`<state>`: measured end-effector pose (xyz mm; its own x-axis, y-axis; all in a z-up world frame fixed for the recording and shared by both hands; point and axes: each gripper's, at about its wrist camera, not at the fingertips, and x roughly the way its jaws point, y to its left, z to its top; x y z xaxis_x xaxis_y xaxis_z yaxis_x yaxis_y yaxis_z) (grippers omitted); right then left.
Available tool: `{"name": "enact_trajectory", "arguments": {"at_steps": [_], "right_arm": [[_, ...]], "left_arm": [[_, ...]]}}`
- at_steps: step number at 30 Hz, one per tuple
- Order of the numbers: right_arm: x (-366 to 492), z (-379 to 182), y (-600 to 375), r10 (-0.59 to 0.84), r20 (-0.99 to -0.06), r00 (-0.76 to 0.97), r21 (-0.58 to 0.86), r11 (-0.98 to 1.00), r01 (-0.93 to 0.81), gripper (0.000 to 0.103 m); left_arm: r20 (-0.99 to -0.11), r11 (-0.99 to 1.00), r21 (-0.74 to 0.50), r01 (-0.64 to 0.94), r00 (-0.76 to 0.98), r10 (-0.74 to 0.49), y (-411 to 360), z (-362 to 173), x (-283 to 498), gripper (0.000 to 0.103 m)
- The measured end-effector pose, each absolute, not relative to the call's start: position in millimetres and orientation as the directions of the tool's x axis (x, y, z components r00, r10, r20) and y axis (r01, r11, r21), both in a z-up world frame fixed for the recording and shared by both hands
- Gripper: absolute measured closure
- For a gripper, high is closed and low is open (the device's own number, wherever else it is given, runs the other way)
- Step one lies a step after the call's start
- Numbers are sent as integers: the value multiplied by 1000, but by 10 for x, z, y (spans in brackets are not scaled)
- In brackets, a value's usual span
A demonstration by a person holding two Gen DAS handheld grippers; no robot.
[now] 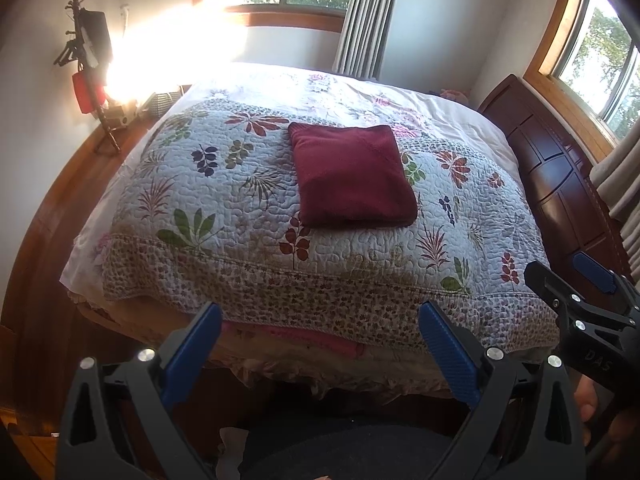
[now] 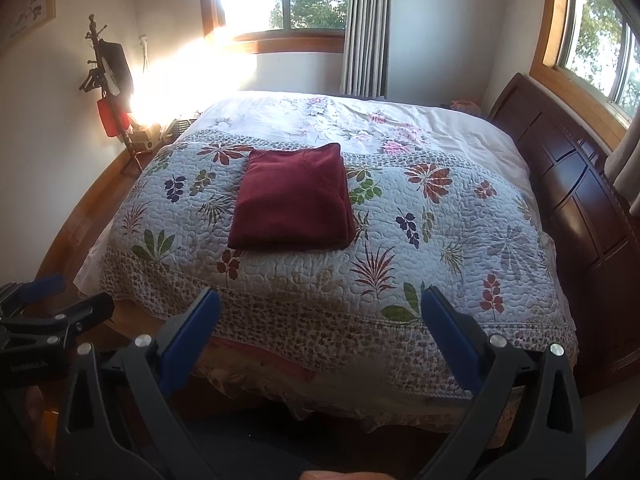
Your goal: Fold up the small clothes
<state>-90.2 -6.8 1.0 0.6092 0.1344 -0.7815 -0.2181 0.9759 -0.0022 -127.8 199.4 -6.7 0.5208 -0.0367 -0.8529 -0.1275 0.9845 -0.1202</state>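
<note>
A dark red garment (image 1: 350,176) lies folded into a neat square in the middle of the leaf-patterned quilt (image 1: 248,264) on the bed. In the right wrist view the same folded garment (image 2: 292,198) rests left of centre on the quilt (image 2: 400,240). My left gripper (image 1: 320,320) is open and empty, held back at the foot of the bed, well short of the garment. My right gripper (image 2: 320,308) is also open and empty, level with the bed's near edge. Each gripper shows at the side of the other's view: the right one (image 1: 576,292), the left one (image 2: 52,300).
A dark wooden headboard (image 1: 560,168) runs along the bed's right side. A coat stand (image 1: 86,64) with a red bag stands by the left wall. Windows and striped curtains (image 1: 364,16) are behind the bed. Strong sunlight glares at the far left corner.
</note>
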Motion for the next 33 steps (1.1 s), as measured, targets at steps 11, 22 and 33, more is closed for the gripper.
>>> {"name": "enact_trajectory", "arguments": {"at_steps": [11,22,33], "right_arm": [[-911,3,23,135,-779,612,-12,973,-230,3],[-920,21,44,136,-776,616,-9,974,-226,3],[-910,23,41,135,-778,614,-4,975,-221,3]], "left_arm": [[-849,983,-127,-135,527,-37,2022,-76,-1293,4],[-844,982,-130,-138,535,-36,2035,-44,-1307,4],[-845,983,-126,-130,533,-37,2010,-34,-1286,4]]}}
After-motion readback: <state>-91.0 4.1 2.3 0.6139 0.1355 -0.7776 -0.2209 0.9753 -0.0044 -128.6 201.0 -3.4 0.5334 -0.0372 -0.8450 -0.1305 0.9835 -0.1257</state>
